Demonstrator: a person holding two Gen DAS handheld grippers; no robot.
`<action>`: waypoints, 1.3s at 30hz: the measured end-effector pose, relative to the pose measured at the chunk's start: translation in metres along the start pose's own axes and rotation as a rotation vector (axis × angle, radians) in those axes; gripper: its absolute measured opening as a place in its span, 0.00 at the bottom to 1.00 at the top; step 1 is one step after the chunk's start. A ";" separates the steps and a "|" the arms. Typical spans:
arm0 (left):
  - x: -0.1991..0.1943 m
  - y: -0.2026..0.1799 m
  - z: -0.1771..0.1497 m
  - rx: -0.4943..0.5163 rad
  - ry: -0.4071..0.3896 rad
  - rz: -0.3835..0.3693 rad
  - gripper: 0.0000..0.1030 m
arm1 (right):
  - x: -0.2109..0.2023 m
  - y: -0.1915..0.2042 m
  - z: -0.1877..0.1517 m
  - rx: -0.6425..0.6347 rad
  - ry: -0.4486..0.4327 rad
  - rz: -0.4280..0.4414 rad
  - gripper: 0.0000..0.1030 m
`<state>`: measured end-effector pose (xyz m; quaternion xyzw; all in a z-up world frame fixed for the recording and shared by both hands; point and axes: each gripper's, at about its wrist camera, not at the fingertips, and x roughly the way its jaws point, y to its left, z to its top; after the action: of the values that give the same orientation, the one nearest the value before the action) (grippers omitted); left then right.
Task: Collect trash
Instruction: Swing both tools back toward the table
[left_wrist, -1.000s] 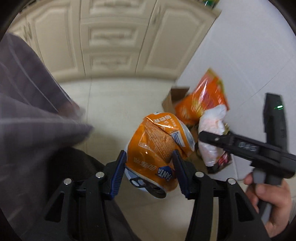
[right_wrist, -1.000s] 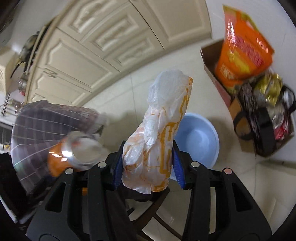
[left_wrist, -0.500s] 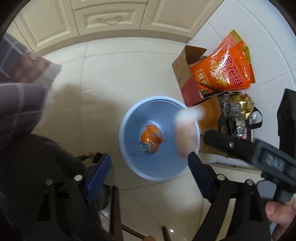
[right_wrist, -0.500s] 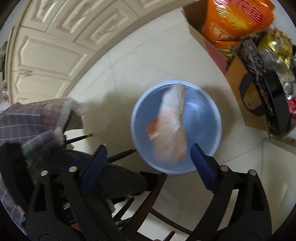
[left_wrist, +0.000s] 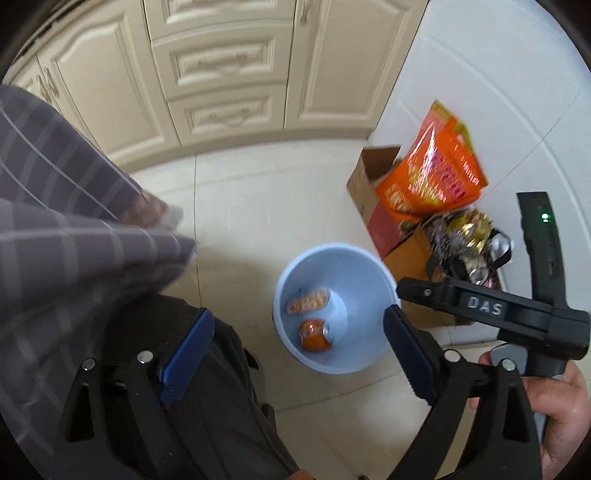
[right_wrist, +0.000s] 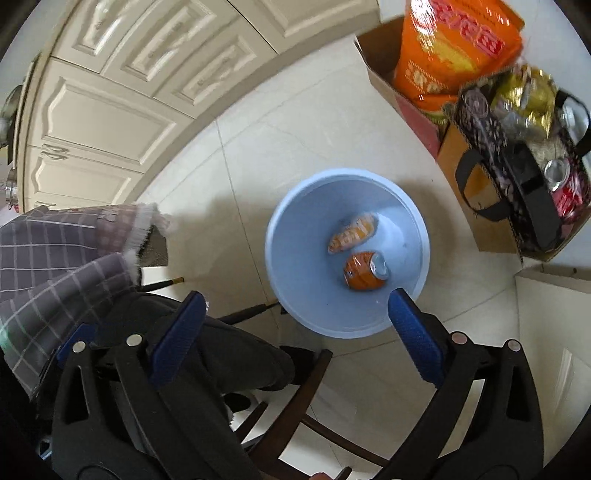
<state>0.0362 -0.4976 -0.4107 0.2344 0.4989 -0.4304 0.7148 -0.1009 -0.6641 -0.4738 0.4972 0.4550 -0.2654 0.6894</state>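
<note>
A light blue bin (left_wrist: 369, 266) (right_wrist: 295, 236) stands on the tiled floor below both grippers. Inside it lie a crushed orange can (left_wrist: 314, 334) (right_wrist: 365, 270) and a crumpled white-and-orange plastic wrapper (left_wrist: 308, 301) (right_wrist: 352, 233). My left gripper (left_wrist: 299, 350) is open and empty, high above the bin. My right gripper (right_wrist: 295, 328) is open and empty, also high above the bin; its body (left_wrist: 491, 306) shows at the right of the left wrist view.
A cardboard box (left_wrist: 373, 195) (right_wrist: 384, 70) with an orange snack bag (left_wrist: 432, 173) (right_wrist: 454, 48) stands by the white wall. Beside it a dark bag (right_wrist: 524, 155) holds cans and wrappers. Cream cabinets (left_wrist: 221, 74) line the back. A dark wooden chair (right_wrist: 303, 398) is under me.
Both grippers opened. The orange can and the plastic wrapper dropped from the jaws and now lie in the blue bin. Both grippers have lifted slightly away.
</note>
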 end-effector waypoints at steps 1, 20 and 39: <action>-0.011 0.000 0.002 -0.001 -0.018 -0.002 0.89 | -0.009 0.008 0.001 -0.012 -0.020 0.003 0.94; -0.248 0.063 -0.008 -0.092 -0.474 0.099 0.91 | -0.184 0.226 -0.027 -0.408 -0.354 0.250 0.94; -0.383 0.244 -0.132 -0.439 -0.678 0.456 0.92 | -0.176 0.410 -0.137 -0.870 -0.302 0.365 0.94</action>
<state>0.1252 -0.1242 -0.1352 0.0273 0.2521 -0.1989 0.9466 0.1070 -0.4024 -0.1477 0.1909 0.3240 0.0050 0.9266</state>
